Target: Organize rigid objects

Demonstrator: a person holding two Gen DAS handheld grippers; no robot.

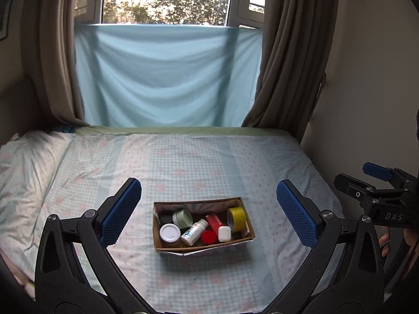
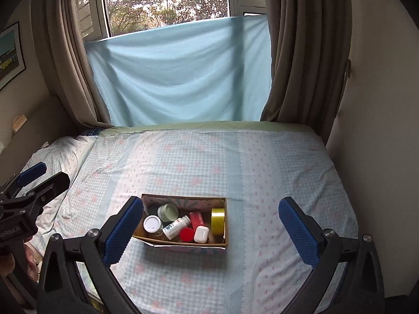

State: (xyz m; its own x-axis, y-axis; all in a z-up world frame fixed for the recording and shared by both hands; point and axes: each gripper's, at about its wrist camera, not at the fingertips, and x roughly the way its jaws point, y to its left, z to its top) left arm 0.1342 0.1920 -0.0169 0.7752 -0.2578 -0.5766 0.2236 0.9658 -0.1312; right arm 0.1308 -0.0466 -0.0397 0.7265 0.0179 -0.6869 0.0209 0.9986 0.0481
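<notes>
A small cardboard box (image 1: 250,237) (image 2: 226,235) sits on the bed, filled with rigid items: a yellow tape roll (image 1: 237,217) (image 2: 218,221), a red box (image 1: 214,222), a white earbud case (image 1: 224,233) (image 2: 201,234), a white pill bottle (image 1: 195,231) (image 2: 176,226), a red cap (image 1: 208,237), a green jar (image 1: 182,218) and a white-lidded jar (image 1: 170,233). My left gripper (image 1: 208,196) hovers open above and in front of the box, holding nothing. My right gripper (image 2: 210,209) is open too, the box lying near its left finger.
The bed (image 1: 183,162) has a checked floral sheet. A pillow (image 1: 28,162) lies at the left. Brown curtains (image 1: 288,52) and a hanging blue cloth (image 1: 167,78) back the bed below a window. A wall runs along the right.
</notes>
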